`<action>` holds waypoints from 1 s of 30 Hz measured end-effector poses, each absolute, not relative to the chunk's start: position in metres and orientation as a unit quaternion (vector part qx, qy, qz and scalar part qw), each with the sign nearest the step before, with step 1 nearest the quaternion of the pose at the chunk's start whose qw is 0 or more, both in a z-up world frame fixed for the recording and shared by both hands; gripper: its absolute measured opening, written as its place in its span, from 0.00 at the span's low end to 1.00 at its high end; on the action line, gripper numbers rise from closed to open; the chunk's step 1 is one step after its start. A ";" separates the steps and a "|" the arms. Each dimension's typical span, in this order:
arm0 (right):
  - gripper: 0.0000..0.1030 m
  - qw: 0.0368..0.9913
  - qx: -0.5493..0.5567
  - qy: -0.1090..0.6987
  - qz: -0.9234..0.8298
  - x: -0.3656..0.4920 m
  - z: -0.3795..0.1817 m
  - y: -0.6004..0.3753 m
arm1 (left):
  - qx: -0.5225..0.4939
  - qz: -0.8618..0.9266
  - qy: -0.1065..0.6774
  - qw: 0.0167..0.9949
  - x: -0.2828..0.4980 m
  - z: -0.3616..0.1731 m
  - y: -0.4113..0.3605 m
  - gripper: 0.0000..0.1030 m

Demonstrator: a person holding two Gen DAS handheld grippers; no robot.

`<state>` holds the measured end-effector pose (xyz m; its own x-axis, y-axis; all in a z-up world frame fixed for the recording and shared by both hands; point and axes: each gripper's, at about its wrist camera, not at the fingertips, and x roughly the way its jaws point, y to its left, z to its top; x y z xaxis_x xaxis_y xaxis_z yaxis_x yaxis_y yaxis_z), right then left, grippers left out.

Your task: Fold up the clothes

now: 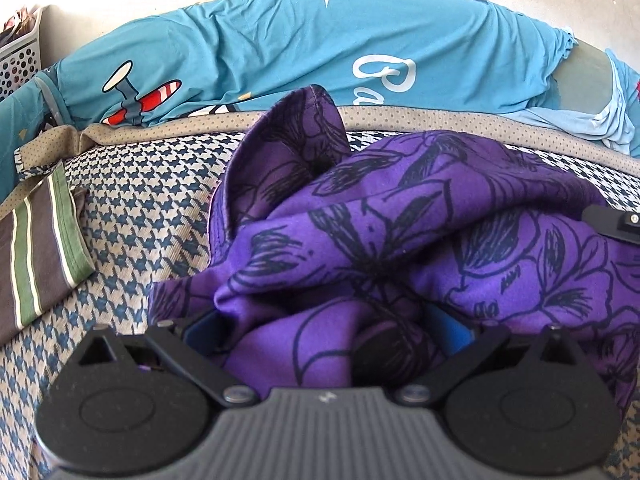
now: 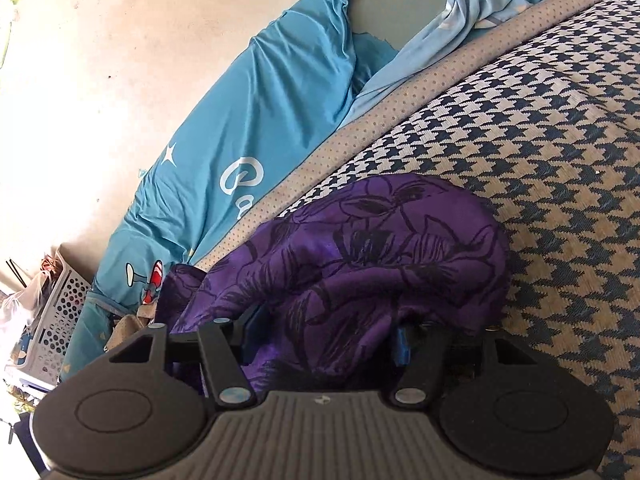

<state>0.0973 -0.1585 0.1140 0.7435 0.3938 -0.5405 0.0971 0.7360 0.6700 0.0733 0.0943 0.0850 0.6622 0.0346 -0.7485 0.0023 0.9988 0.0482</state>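
Fingers of both grippers are buried in purple cloth. Left gripper [image 1: 328,332]: blue pads [image 1: 196,330] stand on either side of a thick bunch of the purple garment [image 1: 400,216], cloth filling the gap between them and draped over the tips; the pads appear clamped on that bunch. Right gripper [image 2: 326,340]: blue pads [image 2: 403,346] likewise flank a wad of the same garment [image 2: 360,248], fabric packed between them, gripped. No earlier view to compare. Garment is purple with dark line-drawn flowers, crumpled in a mound, not laid flat. It lies on the bed cover [image 1: 152,208], a blue-and-cream houndstooth weave, near the cover's far edge where a dotted beige border [image 1: 400,114] runs. One flap of the garment stands up against that border in the left view. A black tip of the right gripper shows at the right edge of the left view, resting on the cloth. Beyond the border, along the wall, lies a teal quilt [image 1: 280,48] printed with a white star, white lettering and a red-striped plane. Striped cloth [image 1: 40,240], green, brown and cream, lies at the cover's left edge, apart from the garment. White perforated basket [image 1: 18,60] stands at the far left past the quilt.
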 end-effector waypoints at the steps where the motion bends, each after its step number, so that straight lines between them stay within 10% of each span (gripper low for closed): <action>1: 0.51 0.865 0.353 0.345 0.087 0.097 0.115 -0.159 | 0.025 0.009 0.409 0.912 0.072 0.088 0.094 1.00; 11: 0.18 0.903 0.286 0.295 0.122 0.081 0.147 -0.145 | -0.013 0.033 0.363 0.931 0.059 0.121 0.121 1.00; 30: 0.16 0.894 0.041 0.263 0.361 0.002 0.177 -0.034 | -0.058 0.053 0.314 0.946 0.044 0.153 0.156 1.00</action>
<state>0.0021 -0.0341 0.1765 0.6011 0.6666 -0.4408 -0.6231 0.7363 0.2638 0.0437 0.1558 0.1530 0.7972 0.0636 -0.6004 -0.1366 0.9877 -0.0767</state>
